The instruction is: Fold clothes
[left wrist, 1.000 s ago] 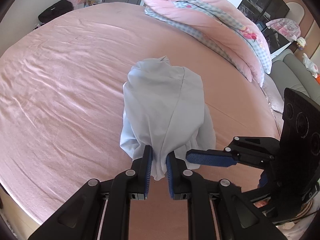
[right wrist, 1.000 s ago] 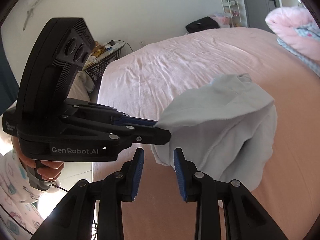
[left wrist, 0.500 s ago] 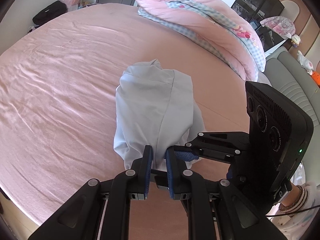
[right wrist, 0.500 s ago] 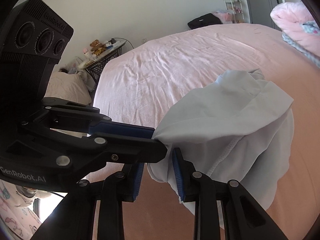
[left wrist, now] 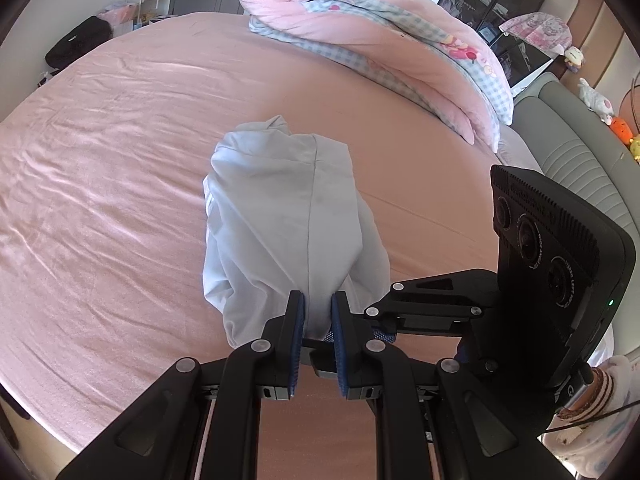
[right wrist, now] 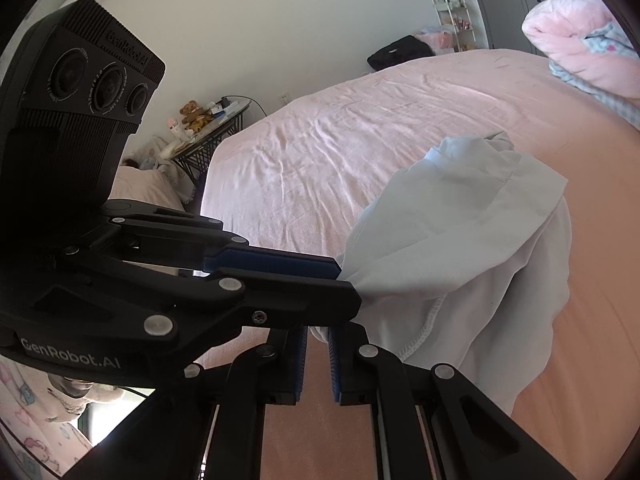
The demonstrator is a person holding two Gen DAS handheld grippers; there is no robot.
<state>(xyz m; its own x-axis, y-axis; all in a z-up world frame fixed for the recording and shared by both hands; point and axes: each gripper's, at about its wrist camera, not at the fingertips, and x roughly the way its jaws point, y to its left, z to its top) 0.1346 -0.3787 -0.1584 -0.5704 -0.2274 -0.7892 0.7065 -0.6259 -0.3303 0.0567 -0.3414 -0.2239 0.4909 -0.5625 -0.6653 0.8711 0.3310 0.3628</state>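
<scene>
A pale blue garment (left wrist: 288, 208) hangs bunched over the pink bed (left wrist: 100, 160), its far end resting on the sheet. My left gripper (left wrist: 317, 312) is shut on the near edge of the cloth. In the right wrist view the same garment (right wrist: 460, 240) droops to the right, and the left gripper (right wrist: 346, 284) reaches in from the left, pinching its corner. Just below it my right gripper (right wrist: 318, 336) has its jaws closing, with a fold of the cloth's hem pressed between the blue pads. The right gripper's camera housing (left wrist: 560, 264) stands close at the left gripper's right.
A rolled pink and checked quilt (left wrist: 400, 52) lies at the far side of the bed. A grey sofa (left wrist: 580, 152) with soft toys stands to the right. A cluttered side table (right wrist: 212, 120) stands beyond the bed's left edge, and a black bag (left wrist: 76, 44) sits at the far corner.
My right gripper moved in under the left gripper and its jaws narrowed onto the cloth's hem. The left gripper kept its hold, and the garment barely shifted.
</scene>
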